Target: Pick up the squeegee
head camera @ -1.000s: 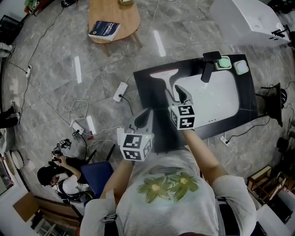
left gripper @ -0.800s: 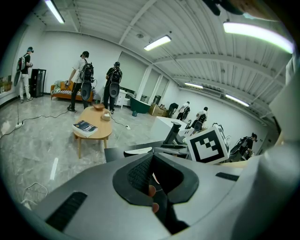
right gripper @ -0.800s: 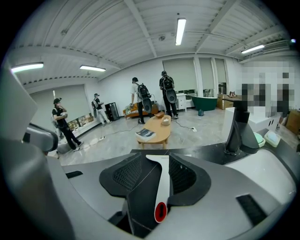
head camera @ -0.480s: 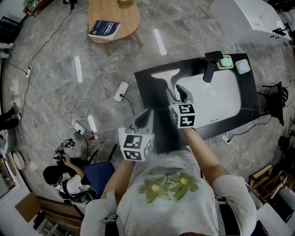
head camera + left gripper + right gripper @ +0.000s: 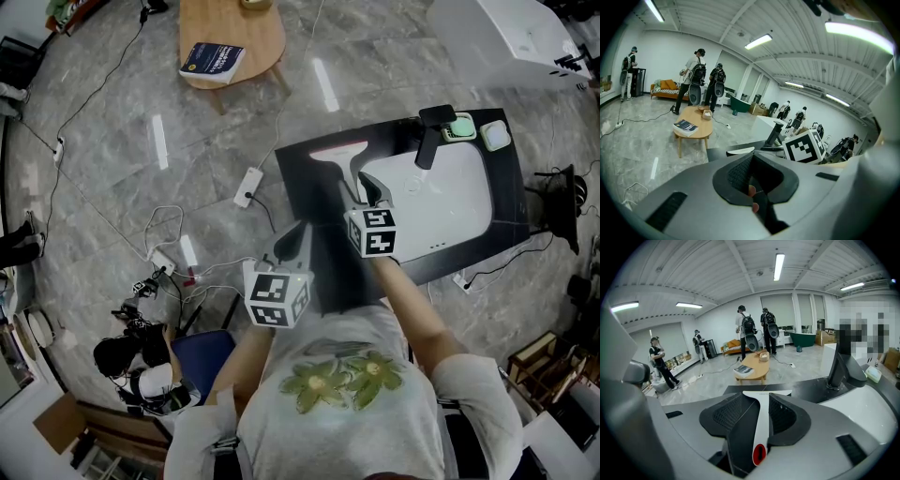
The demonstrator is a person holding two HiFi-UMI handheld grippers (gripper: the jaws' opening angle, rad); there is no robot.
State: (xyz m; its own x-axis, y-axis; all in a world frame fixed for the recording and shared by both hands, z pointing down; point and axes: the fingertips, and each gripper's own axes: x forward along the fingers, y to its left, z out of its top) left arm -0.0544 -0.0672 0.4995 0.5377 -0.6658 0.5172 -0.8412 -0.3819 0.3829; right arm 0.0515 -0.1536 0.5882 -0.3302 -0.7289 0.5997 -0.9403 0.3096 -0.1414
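The head camera looks almost straight down from high up, at the black table (image 5: 300, 183) and the floor (image 5: 112, 141). One camera sits low on the left gripper (image 5: 292, 242), one on the right gripper (image 5: 364, 190). Each looks along its jaws, very close, across the room. All three see the wooden table (image 5: 232, 37) and book (image 5: 212, 61).

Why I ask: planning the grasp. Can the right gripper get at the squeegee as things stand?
Very likely yes: the handle of the squeegee sits between the jaws of the right gripper, which look closed on it. The faucet stands clear, further along the counter.
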